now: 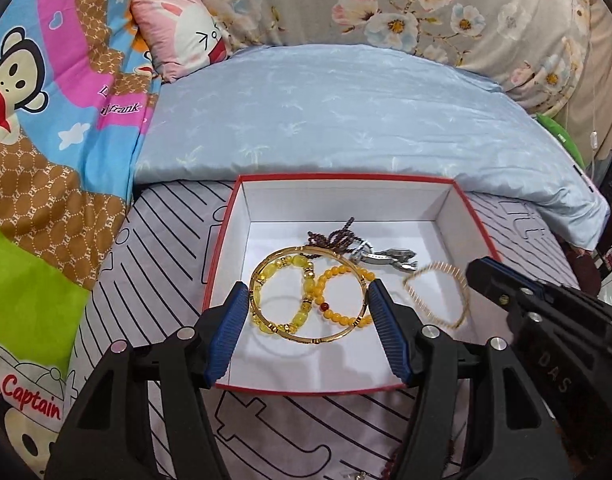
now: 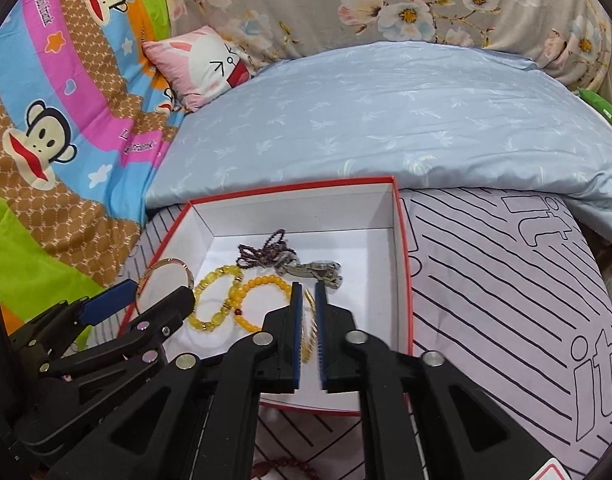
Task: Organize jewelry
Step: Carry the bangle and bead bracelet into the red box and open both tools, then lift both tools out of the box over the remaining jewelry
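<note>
Both my grippers tilt down over the red-edged box on the bed. My left gripper clamps the gold bangle across its width. My right gripper is almost together, a thin gold bracelet between its pads; I can't tell if they press. Bead bracelets lie below; the box's far half is bare.
</note>
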